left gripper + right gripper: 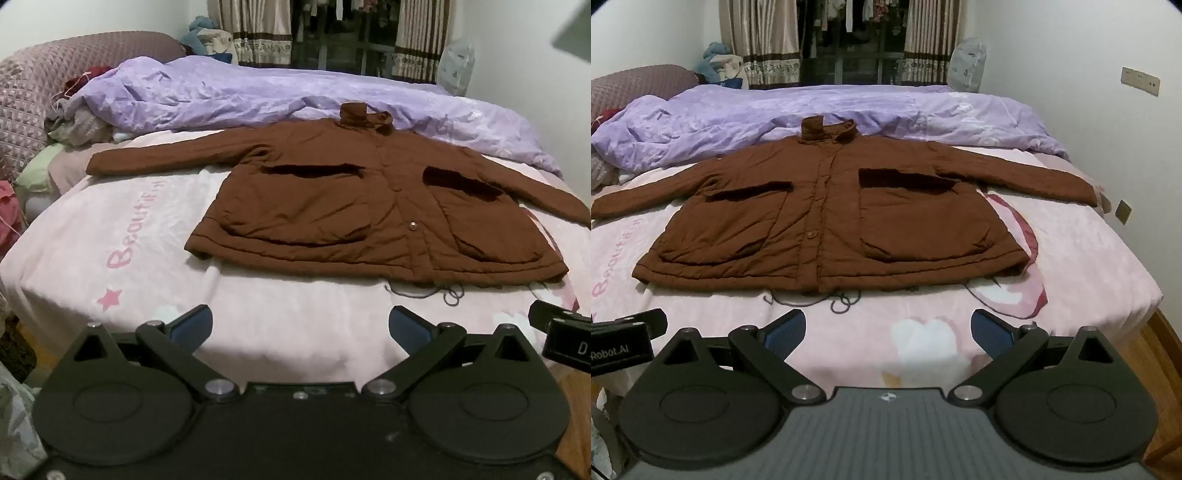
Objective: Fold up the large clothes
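A brown padded jacket (354,206) (827,221) lies flat on the bed, front up, collar at the far side, both sleeves spread out sideways. It has two big front pockets and a buttoned placket. My left gripper (301,326) hovers open above the near edge of the bed, short of the jacket's hem, with nothing between its blue pads. Likewise my right gripper (888,330) stands open in front of the hem, holding nothing. The right gripper's body (561,338) shows at the right edge of the left wrist view.
The bed carries a pink printed blanket (110,236) (1089,273). A crumpled lilac duvet (229,92) (746,110) lies behind the jacket. Loose clothes (77,122) pile at the headboard on the left. Curtains and a dark window stand at the back; wooden floor (1160,354) lies right of the bed.
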`<state>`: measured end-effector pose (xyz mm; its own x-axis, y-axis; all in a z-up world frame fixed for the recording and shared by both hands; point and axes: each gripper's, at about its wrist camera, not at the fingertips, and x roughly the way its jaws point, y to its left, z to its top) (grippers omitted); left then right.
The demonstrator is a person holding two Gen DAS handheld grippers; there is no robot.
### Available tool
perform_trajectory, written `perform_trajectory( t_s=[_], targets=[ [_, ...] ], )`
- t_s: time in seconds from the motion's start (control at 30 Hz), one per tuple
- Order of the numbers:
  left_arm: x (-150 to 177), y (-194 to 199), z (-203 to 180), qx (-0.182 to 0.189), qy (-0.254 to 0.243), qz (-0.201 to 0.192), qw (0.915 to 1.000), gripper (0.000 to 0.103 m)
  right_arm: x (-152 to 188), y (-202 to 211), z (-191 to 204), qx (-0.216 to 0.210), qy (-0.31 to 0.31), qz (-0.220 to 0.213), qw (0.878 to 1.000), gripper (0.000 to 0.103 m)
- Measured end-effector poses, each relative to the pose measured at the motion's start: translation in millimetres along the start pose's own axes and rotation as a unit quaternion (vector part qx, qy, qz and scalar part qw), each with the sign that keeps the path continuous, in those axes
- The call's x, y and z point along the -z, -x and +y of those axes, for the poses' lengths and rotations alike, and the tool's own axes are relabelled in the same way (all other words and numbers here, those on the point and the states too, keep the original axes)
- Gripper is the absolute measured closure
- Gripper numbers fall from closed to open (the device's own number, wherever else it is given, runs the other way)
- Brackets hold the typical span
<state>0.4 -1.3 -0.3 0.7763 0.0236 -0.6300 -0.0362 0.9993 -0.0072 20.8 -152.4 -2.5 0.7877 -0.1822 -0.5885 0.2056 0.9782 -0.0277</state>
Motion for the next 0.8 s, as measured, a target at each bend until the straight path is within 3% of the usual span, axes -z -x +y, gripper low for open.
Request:
perform_trajectory(
  t_s=[0.07, 0.13, 0.8],
  targets=[
    [-0.6, -2.2, -8.9, -0.008, -0.01, 0.003, 0.9999, 0.0, 0.2, -0.2, -0.3, -0.002, -0.002, 0.0, 1.0, 0.0],
    [-0.6, -2.0, 0.9, 0.015, 0.014, 0.0, 0.9998, 0.0, 0.4, -0.2, -0.6, -0.002, -0.003, -0.002, 1.0, 0.0],
    [0.4, 2.4, 2.1, 0.007, 0.008, -0.003, 0.9999, 0.0, 1.2, -0.4, -1.8, -0.002, -0.003, -0.002, 1.0, 0.0]
  ],
)
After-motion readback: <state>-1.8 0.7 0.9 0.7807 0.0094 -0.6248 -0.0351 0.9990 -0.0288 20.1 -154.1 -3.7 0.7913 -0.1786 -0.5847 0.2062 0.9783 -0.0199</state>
